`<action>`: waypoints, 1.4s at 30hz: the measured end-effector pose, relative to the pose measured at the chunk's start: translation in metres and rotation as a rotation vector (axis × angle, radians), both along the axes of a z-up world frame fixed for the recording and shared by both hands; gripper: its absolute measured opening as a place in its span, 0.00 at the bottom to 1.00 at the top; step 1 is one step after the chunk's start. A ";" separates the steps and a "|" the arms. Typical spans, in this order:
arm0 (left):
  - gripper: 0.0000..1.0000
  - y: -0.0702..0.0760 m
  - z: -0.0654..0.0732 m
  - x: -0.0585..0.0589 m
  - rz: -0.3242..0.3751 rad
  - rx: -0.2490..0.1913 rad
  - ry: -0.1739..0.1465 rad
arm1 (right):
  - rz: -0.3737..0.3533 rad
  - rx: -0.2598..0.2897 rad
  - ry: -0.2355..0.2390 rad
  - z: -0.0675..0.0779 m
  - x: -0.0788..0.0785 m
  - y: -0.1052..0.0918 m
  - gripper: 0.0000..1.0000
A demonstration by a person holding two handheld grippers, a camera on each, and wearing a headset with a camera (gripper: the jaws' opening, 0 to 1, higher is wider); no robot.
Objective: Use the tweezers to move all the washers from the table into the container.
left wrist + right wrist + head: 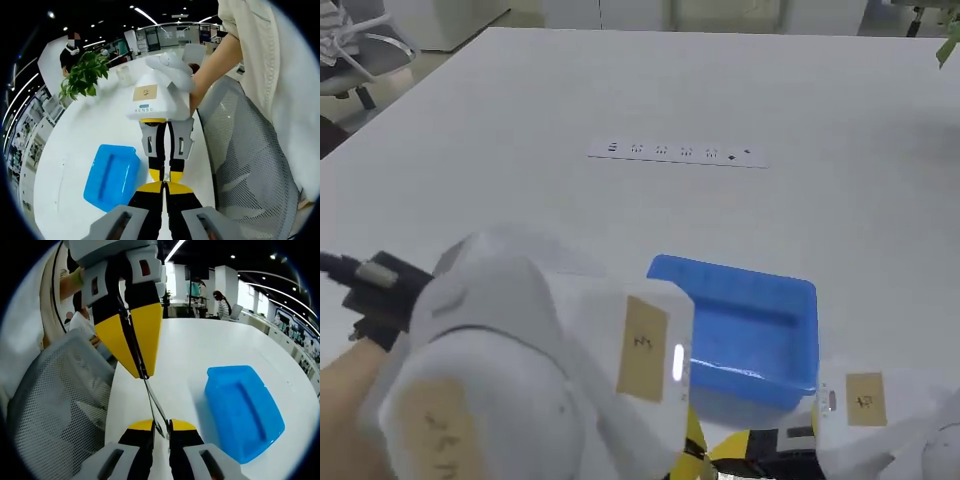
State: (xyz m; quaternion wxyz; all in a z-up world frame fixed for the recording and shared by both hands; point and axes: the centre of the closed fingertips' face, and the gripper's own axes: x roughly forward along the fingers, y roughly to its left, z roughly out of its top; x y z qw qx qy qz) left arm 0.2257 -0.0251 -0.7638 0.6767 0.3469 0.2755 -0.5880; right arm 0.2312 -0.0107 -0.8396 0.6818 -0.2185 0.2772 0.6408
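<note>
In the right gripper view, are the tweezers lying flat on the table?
No, the tweezers are held above the table, clamped between the shut yellow jaws of the left gripper.

room lies open over the table (pixel 720 90) beyond the container (pixel 750 320); mesh chair (pixel 245 150) alongside.

Container (pixel 740 300) on table (pixel 520 120), before socket strip (pixel 677 153)
</note>
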 end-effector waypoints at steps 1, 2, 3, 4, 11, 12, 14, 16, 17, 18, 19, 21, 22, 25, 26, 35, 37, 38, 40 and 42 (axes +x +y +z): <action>0.00 0.000 -0.001 0.001 -0.003 0.007 0.000 | 0.001 -0.001 0.000 -0.001 0.000 0.001 0.07; 0.00 0.000 -0.002 0.002 -0.005 0.011 0.003 | 0.003 -0.005 -0.002 -0.002 0.000 0.001 0.07; 0.00 0.001 -0.004 0.004 -0.007 0.016 0.008 | 0.003 -0.008 -0.001 -0.004 0.001 0.001 0.07; 0.00 0.001 -0.005 0.005 -0.009 0.021 0.011 | 0.002 -0.009 0.003 -0.005 0.001 0.000 0.07; 0.00 0.000 -0.004 0.012 -0.020 0.028 0.041 | -0.020 -0.004 0.015 -0.005 0.005 -0.003 0.07; 0.00 -0.001 -0.003 0.012 -0.023 0.026 0.041 | -0.022 -0.001 0.014 -0.004 0.006 -0.003 0.07; 0.00 -0.002 -0.002 0.011 -0.033 0.029 0.032 | -0.023 0.002 0.009 -0.003 0.007 -0.002 0.07; 0.00 -0.002 -0.004 0.011 -0.034 0.034 0.042 | -0.024 0.000 0.013 -0.004 0.007 -0.002 0.07; 0.00 -0.002 -0.006 0.010 -0.033 0.038 0.052 | -0.023 -0.004 0.024 -0.007 0.007 -0.002 0.07; 0.00 -0.002 -0.007 0.010 -0.030 0.037 0.060 | -0.026 0.004 0.031 -0.007 0.006 -0.002 0.07; 0.00 -0.001 -0.007 0.010 -0.027 0.037 0.065 | -0.029 0.003 0.033 -0.006 0.006 -0.002 0.07; 0.00 -0.001 -0.007 0.010 -0.022 0.040 0.068 | -0.026 0.000 0.038 -0.006 0.005 -0.003 0.07; 0.00 -0.001 -0.006 0.010 -0.022 0.039 0.069 | -0.027 0.001 0.040 -0.006 0.005 -0.002 0.07; 0.00 -0.003 -0.006 0.008 -0.021 0.039 0.084 | -0.021 0.005 0.049 -0.005 0.001 -0.001 0.07; 0.00 -0.004 -0.006 0.007 -0.023 0.043 0.087 | -0.020 0.004 0.047 -0.005 0.000 -0.001 0.07; 0.00 -0.003 -0.002 0.007 -0.018 0.045 0.097 | -0.028 0.007 0.040 -0.002 -0.002 -0.002 0.07; 0.00 -0.002 -0.005 0.005 -0.018 0.056 0.111 | -0.030 0.006 0.055 -0.004 -0.004 -0.002 0.07; 0.00 -0.002 -0.007 0.005 -0.022 0.065 0.111 | -0.031 0.003 0.057 -0.006 -0.004 -0.002 0.07; 0.00 -0.004 -0.007 0.005 -0.032 0.061 0.100 | -0.033 0.001 0.045 -0.008 -0.004 -0.003 0.07; 0.00 -0.005 -0.007 0.005 -0.029 0.059 0.107 | -0.036 0.001 0.047 -0.007 -0.004 -0.003 0.07</action>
